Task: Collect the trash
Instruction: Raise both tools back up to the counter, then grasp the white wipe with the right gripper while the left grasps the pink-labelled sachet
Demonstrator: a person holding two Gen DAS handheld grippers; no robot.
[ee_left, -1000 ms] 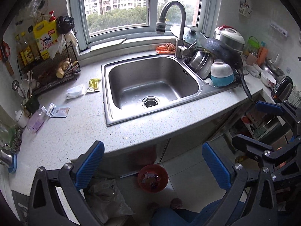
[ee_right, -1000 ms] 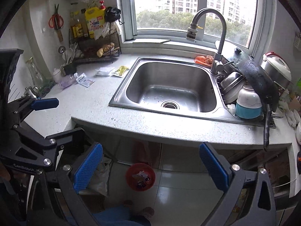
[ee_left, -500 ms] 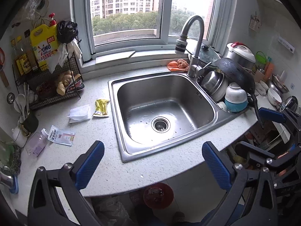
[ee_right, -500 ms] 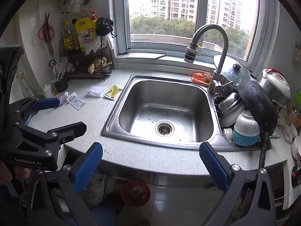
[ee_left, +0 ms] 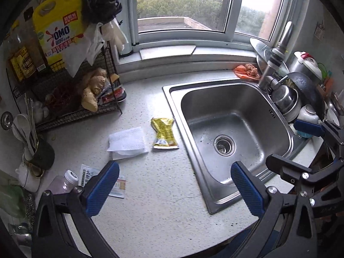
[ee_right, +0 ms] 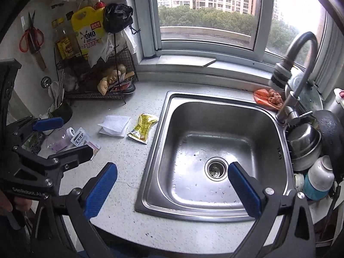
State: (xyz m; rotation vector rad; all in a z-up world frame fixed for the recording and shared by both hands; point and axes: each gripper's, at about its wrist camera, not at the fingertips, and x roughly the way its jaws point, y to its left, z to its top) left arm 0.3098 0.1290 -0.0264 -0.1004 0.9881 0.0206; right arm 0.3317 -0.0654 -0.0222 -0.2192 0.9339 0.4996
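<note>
A crumpled yellow wrapper (ee_left: 164, 133) (ee_right: 143, 127) lies on the speckled counter just left of the steel sink (ee_left: 232, 133) (ee_right: 217, 152). A folded white paper towel (ee_left: 128, 143) (ee_right: 115, 125) lies to its left. Nearer me are a printed white packet (ee_left: 101, 179) (ee_right: 82, 138) and a small clear bottle (ee_left: 62, 183) (ee_right: 61, 138) on its side. My left gripper (ee_left: 175, 189) is open above the counter, short of the wrapper, holding nothing. My right gripper (ee_right: 173, 190) is open over the sink's front left corner, also holding nothing.
A black wire rack (ee_left: 71, 94) with ginger and bottles stands at the back left. A utensil cup (ee_left: 40, 152) sits at the left edge. Stacked pots, a pan and bowls (ee_right: 311, 150) crowd the sink's right side beside the tap (ee_right: 296, 68). An orange scrap (ee_left: 246, 71) lies behind the sink.
Both grippers have risen from floor level and come forward over the counter. The floor and red bin have dropped out of view. The trash on the counter now looks much nearer.
</note>
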